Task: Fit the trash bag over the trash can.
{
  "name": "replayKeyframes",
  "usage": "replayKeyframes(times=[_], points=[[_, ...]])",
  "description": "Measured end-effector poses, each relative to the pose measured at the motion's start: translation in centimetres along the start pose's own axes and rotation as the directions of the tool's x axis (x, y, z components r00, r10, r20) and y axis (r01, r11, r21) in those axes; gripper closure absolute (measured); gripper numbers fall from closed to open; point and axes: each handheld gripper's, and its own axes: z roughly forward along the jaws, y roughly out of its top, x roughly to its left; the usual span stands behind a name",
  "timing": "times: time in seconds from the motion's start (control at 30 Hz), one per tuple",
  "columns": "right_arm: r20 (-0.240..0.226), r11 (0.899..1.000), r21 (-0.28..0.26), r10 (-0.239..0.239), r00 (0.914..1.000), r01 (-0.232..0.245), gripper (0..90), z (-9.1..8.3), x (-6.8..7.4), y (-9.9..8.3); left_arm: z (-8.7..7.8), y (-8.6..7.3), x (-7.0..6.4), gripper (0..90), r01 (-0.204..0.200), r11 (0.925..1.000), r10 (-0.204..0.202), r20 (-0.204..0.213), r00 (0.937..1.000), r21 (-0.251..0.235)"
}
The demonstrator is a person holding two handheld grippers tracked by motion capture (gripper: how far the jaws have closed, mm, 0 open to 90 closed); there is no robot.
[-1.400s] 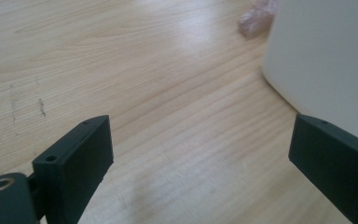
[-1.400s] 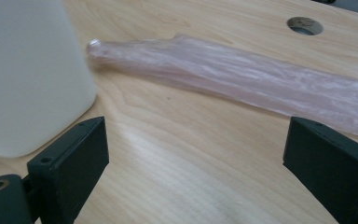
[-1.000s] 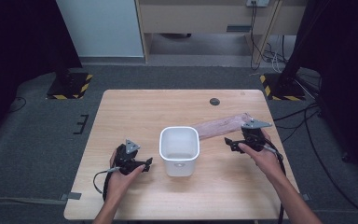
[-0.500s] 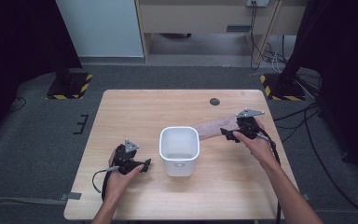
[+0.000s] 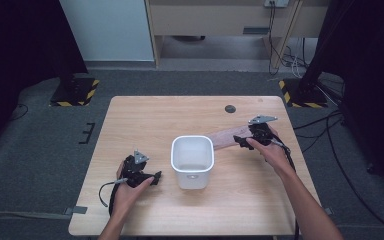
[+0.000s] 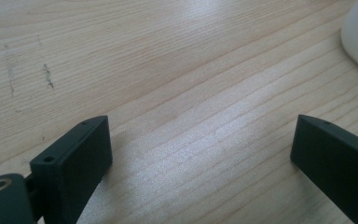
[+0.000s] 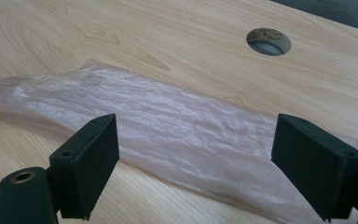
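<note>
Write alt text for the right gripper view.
The right gripper, jaws wide open, hangs low over a pinkish translucent plastic bag lying flat and crinkled on the light wooden table, without touching it. A round cable hole sits in the tabletop beyond the bag.

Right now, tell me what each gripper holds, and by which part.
Nothing is held. The right gripper is open over the plastic bag; the left gripper is open over bare table.

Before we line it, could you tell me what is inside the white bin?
The white bin looks empty: bare white walls and floor show from above. The pink plastic bag lies flat on the table beside it, between the right gripper's open jaws.
</note>
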Motion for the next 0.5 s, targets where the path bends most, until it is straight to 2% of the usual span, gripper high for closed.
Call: replayKeyframes(times=[0.2,0.33,0.5], points=[[-0.041,1.000,-0.001,-0.013,0.9991,0.013,14.9,1.2,0.0,-0.1,0.0,-0.1,0.0,4.0,0.004,1.0000,-0.004,-0.003,1.0000,-0.001],[-0.056,0.999,0.009,-0.053,0.9971,0.053,16.0,2.1,-0.1,-0.7,0.0,-0.1,0.0,3.4,0.003,1.0000,-0.003,0.001,1.0000,0.001],[-0.086,0.998,-0.002,-0.059,0.9945,0.059,19.5,2.8,0.4,-0.8,0.1,0.0,-0.1,2.5,0.010,0.9999,-0.010,-0.005,0.9999,-0.002]])
